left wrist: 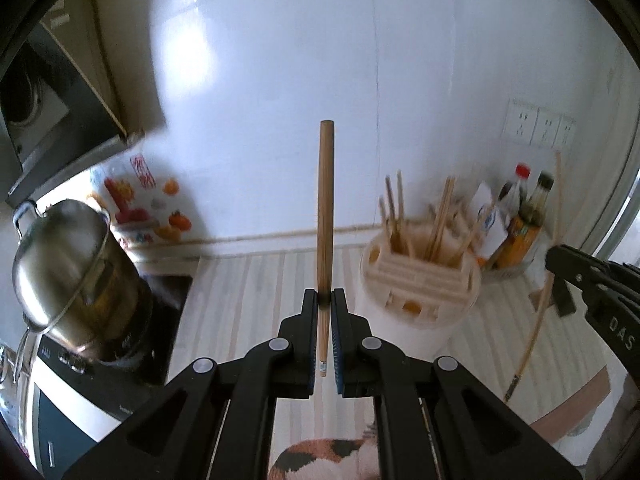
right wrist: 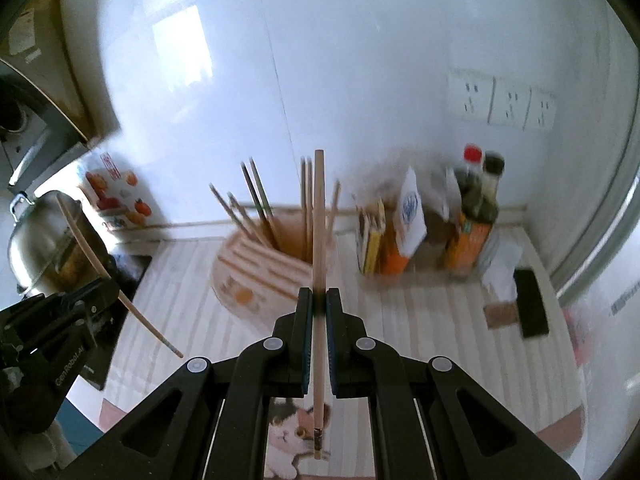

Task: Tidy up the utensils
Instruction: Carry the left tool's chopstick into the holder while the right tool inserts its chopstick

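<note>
My left gripper (left wrist: 324, 300) is shut on a wooden chopstick (left wrist: 325, 208) that stands upright between its fingers. My right gripper (right wrist: 319, 299) is shut on a second wooden chopstick (right wrist: 319, 240), also upright. A round cream utensil holder (left wrist: 420, 280) with several chopsticks in it stands on the counter, ahead and right of the left gripper; in the right wrist view the holder (right wrist: 260, 276) sits just ahead and left. The right gripper shows at the right edge of the left wrist view (left wrist: 560, 280). The left gripper shows at lower left of the right wrist view (right wrist: 80, 300).
A steel pot (left wrist: 64, 268) sits on a black stove at left. Sauce bottles (right wrist: 476, 216) and packets (right wrist: 400, 232) stand against the white wall at back right. A black phone (right wrist: 530, 308) lies on the striped counter mat. Wall sockets (right wrist: 504, 102) are above.
</note>
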{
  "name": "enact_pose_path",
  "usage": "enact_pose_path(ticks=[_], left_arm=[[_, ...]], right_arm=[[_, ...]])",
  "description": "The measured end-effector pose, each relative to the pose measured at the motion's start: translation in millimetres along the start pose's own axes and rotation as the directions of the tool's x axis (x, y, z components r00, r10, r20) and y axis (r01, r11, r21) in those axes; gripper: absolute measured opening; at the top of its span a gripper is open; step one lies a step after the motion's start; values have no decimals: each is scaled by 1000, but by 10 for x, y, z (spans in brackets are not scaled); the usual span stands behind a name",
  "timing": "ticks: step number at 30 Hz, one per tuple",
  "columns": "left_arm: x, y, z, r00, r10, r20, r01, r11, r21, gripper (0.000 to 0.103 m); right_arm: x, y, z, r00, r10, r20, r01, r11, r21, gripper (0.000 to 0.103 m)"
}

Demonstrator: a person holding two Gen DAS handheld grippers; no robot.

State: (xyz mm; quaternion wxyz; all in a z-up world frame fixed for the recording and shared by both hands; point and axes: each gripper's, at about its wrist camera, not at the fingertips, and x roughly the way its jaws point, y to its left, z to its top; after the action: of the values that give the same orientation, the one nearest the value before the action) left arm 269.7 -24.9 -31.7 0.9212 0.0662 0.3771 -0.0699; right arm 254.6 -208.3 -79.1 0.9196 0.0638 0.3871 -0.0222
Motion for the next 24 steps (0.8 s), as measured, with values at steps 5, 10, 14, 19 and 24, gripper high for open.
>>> enact_pose_path(ticks=[5,10,14,19,24], left_arm=[[-175,21,315,998,-55,40,55,998,-15,4],[-284,2,633,992,-102,69,103,995,-9,4],[-317,-14,874,989,-118,94,119,993,-3,4],[-249,-67,1103,984,-150,96,151,988,-5,4],[-73,-150,1272,978,-193,78,195,981,-21,4]], right_arm=[[-199,50,390,997,25,76,-24,1000,-14,7],[-263,68,753,991,41,130,-39,999,-14,7],[-227,71,1001,986,45,158,-45,999,-3,7],[-73,-9,1271,983,62,170,-71,996,49,7],[126,-92,1466,981,63,182,-81,993,92,7]])
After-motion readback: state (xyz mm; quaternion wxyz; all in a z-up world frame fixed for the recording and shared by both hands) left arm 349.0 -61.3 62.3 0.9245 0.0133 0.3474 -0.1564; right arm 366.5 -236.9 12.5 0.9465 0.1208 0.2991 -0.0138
